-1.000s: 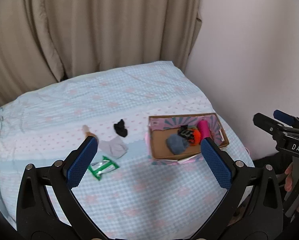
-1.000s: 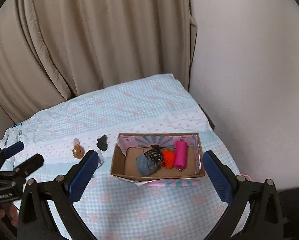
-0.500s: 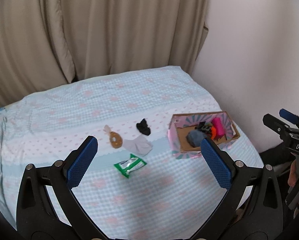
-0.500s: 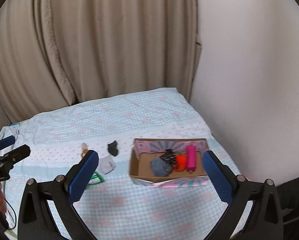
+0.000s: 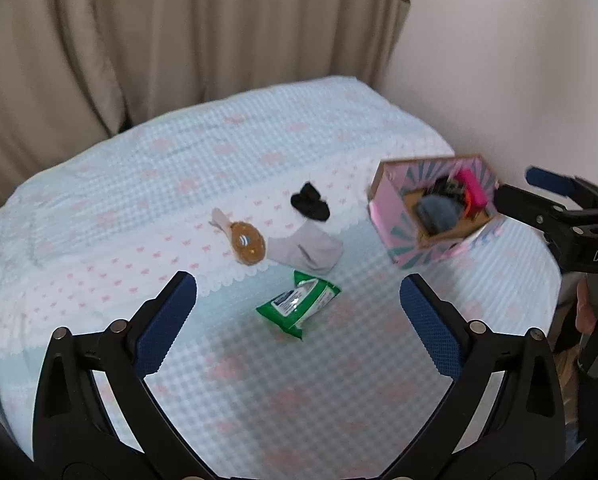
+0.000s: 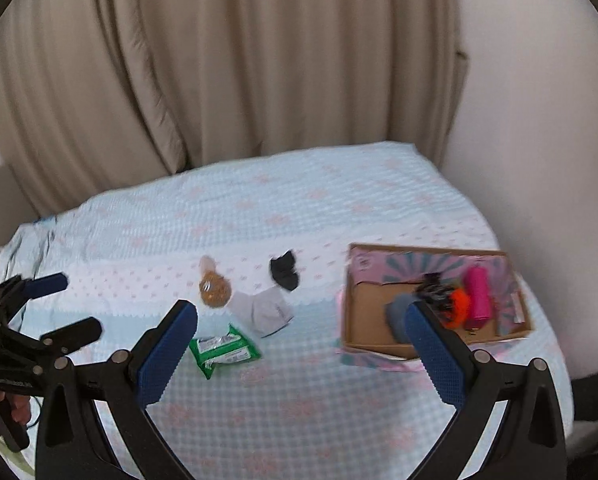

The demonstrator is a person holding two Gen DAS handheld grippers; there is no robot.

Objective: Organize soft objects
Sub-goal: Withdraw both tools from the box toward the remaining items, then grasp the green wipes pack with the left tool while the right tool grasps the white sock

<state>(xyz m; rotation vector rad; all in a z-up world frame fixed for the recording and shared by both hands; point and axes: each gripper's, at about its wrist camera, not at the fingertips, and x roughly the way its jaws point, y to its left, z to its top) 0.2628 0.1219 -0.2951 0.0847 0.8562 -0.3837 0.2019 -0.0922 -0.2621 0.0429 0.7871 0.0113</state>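
Both claws hang spread wide and empty above the bed: the left gripper (image 5: 298, 300) frames a green wipes packet (image 5: 298, 309), and the right gripper (image 6: 301, 328) has its blue ribbed pads parted over the bedspread (image 6: 299, 400); that cover is a pale blue waffle-checked cloth with faint pink bows and a white scalloped band across its middle. On the band lie four loose soft things close together: a crumpled black sock (image 5: 310, 202) farthest; a flat grey sock (image 5: 307, 251) nearer, touching a round brown plush toy (image 5: 246, 240) on its left; the glossy packet nearest. Right of them, well apart, sits an open cardboard box (image 6: 369, 308) with pink and teal printed flaps; in it a grey cloth bundle (image 5: 437, 211), a black tangled item (image 6: 433, 286), an orange fuzzy piece (image 6: 459, 306) and a smooth magenta cylinder (image 6: 478, 296) lie side by side. Beige pleated curtains (image 6: 219, 60) hang at the far side.
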